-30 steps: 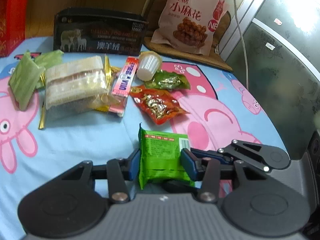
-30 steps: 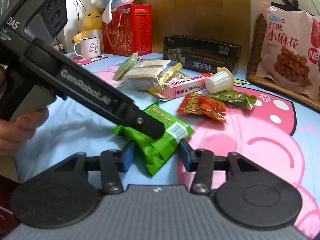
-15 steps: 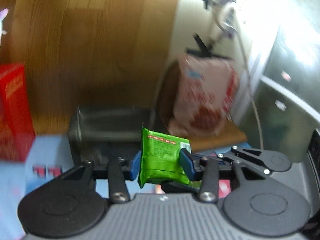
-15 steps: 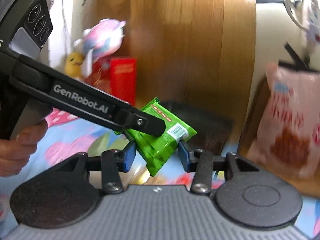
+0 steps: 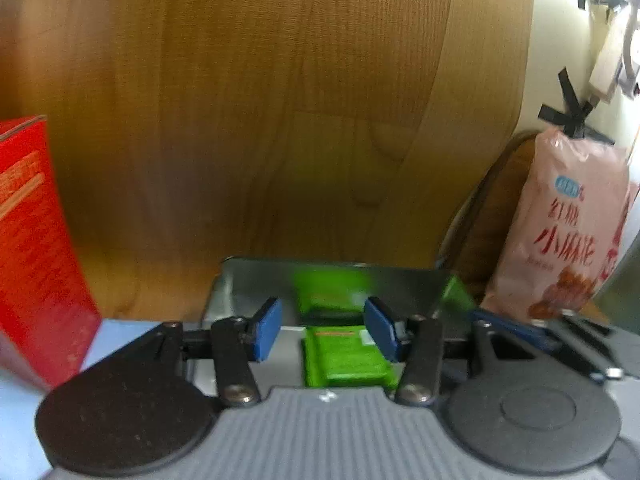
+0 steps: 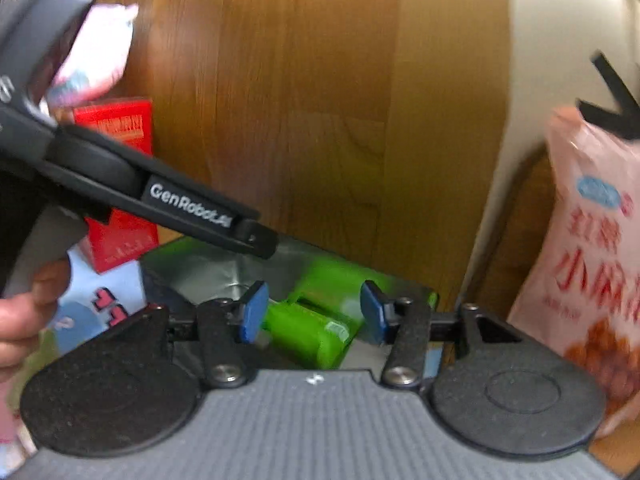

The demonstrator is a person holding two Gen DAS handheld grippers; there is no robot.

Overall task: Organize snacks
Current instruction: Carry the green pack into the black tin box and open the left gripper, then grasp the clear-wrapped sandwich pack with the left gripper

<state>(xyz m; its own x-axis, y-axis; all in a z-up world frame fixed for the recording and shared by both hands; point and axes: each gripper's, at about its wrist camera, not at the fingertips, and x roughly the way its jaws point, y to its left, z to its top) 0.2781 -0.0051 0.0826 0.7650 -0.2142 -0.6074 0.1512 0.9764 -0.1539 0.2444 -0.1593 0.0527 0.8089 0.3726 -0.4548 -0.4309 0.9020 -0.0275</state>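
A green snack packet [image 5: 344, 356] lies flat on the shiny silver floor of an open dark box [image 5: 248, 284], and its green reflection shows on the box's far wall. My left gripper [image 5: 324, 328] hangs just above it. Its jaws are opening, and the blue pads stand apart from the packet. In the right wrist view the same green packet [image 6: 308, 336] lies in the box [image 6: 208, 268] below my right gripper [image 6: 312, 312]. Those jaws are opening too, and their pads do not press on it. The left gripper [image 6: 256, 240] reaches in from the left, held by a hand [image 6: 24, 312].
A tall pink snack bag [image 5: 568, 232] leans at the right of the box, also seen as the pink bag [image 6: 592, 240]. A red carton [image 5: 32, 248] stands at the left on the blue cloth. A wooden panel [image 5: 280, 100] rises right behind the box. A plush toy [image 6: 96, 52] sits above the carton.
Both grippers carried the green packet up off the cloth and forward over the dark box. Their jaws then widened, and the packet now lies inside the box, free of the pads.
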